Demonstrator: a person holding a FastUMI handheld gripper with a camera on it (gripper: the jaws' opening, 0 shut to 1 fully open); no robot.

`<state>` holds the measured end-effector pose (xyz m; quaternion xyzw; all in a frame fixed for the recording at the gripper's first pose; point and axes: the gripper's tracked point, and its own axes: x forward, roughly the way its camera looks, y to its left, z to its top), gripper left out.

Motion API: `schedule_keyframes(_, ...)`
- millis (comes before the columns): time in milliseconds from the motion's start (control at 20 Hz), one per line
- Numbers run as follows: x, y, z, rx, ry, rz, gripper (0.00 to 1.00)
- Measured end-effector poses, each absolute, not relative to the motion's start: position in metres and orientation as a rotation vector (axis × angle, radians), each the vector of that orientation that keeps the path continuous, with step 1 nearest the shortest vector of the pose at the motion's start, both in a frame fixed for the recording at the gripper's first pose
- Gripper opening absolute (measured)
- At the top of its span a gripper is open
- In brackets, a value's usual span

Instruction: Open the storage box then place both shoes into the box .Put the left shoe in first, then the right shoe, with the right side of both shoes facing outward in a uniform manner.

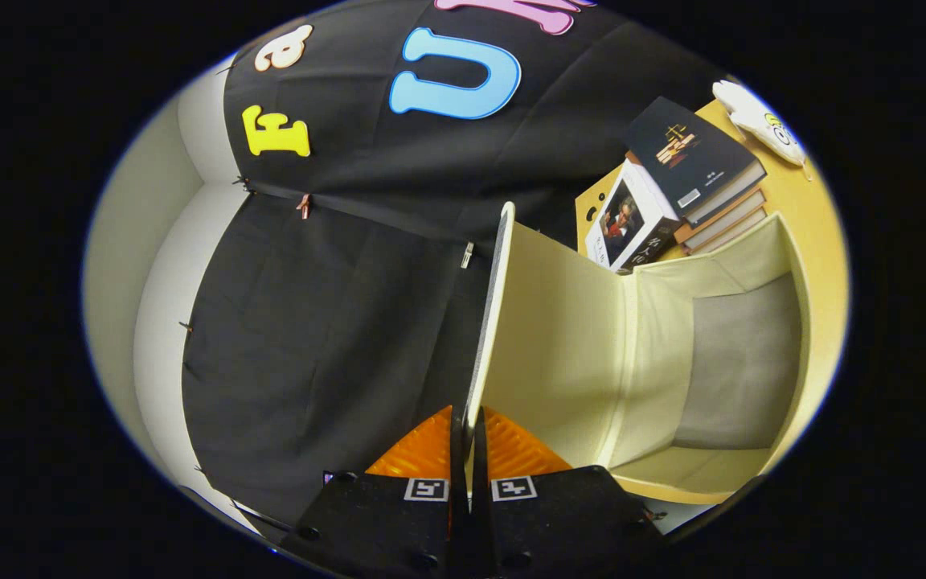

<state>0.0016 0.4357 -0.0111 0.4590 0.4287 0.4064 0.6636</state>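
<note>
Now | tool [469, 450] clamped on lid [551, 338] edge, lid raised at 12 o'clock | box [744, 362] open, no shoes inside | both shoes left

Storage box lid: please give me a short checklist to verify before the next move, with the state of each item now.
1. Claw shut on the lid, edge pinched between both fingers: ok.
2. Lid lifted clear of the storage box opening: ok.
3. Box interior free of objects: ok, as far as it is visible.
4. Stack of books behind the box, apart from the lid: ok.
5. Lid opened far enough to stay open when released: cannot tell.
6. Shoes located for pickup: cannot tell.
</note>
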Motion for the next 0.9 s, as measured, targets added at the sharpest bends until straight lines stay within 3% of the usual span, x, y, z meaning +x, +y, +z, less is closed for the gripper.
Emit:
schedule_keyframes(450, -0.01, 0.509, -0.033, 0.915, 1.009, 0.921, 0.05)
schedule_keyframes(650, -0.002, 0.509, -0.035, 0.865, 0.97, 0.905, 0.11)
schedule_keyframes(800, 0.018, 0.481, -0.045, 0.778, 0.9, 0.825, 0.99)
schedule_keyframes(900, 0.028, 0.453, -0.05, 0.721, 0.864, 0.761, 0.98)
